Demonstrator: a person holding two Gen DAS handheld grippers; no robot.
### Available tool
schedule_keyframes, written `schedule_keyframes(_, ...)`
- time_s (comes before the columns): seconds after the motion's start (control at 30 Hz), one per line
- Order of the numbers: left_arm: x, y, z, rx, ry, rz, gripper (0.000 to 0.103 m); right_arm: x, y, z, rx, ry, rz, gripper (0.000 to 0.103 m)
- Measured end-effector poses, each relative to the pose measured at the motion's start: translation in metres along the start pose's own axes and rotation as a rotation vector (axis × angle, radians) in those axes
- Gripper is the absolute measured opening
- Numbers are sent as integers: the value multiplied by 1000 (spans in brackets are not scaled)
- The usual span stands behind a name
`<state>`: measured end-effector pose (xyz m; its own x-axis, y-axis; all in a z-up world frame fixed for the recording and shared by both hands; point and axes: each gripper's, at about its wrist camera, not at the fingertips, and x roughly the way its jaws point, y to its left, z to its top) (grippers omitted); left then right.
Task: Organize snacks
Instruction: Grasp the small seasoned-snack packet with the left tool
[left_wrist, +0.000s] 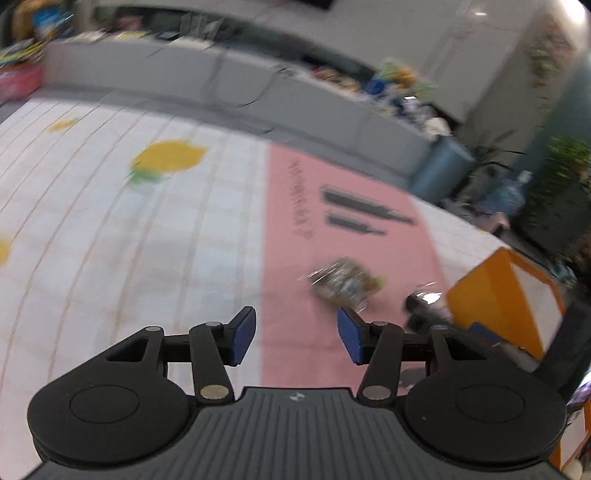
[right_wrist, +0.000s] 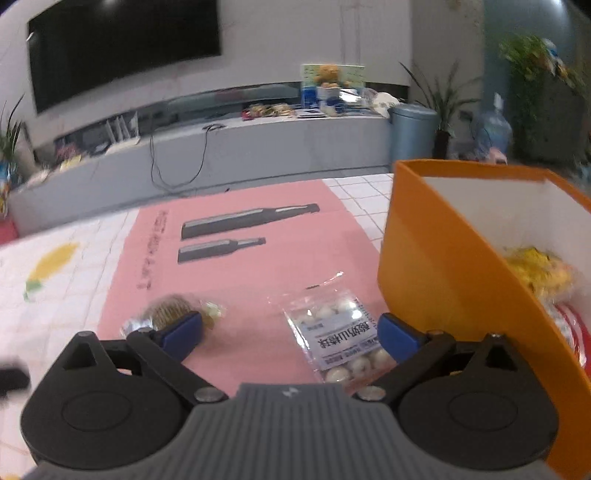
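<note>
free: pink mat | blocked right: orange box

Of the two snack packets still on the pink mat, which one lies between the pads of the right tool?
The clear bag of white balls, beside the orange box. The brown wrapped snack lies outside the open right tool.

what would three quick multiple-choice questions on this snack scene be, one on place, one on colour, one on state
1. Where does the clear packet of white balls lie?
A. inside the box
B. on the pink mat, beside the box
C. on the far shelf

2. What colour is the box outside?
A. orange
B. green
C. black

3. How is the right hand-held gripper?
A. shut on the packet
B. shut on nothing
C. open, holding nothing

Answers:
1 B: it rests on the pink mat, left of the box wall.
2 A: its outer walls are orange.
3 C: its blue pads stand wide apart, pressing nothing.
</note>
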<state>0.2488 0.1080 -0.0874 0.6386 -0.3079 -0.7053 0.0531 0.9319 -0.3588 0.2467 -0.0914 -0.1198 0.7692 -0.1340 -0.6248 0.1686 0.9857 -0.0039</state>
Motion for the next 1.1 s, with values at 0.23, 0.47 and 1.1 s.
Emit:
schedule_keyframes(0.23, 45, -33, 12, 128, -22, -88, 67, -4, 0, -12, -57, -14, -35, 97)
schedule_keyframes(0.47, 98, -51, 10, 173, 17, 24, 66, -12, -3, -19, -137, -32, -14, 96)
schedule_keyframes(1.1, 42, -8, -16, 5, 44, 164, 29, 42, 3, -2, 4, 92, -55, 100)
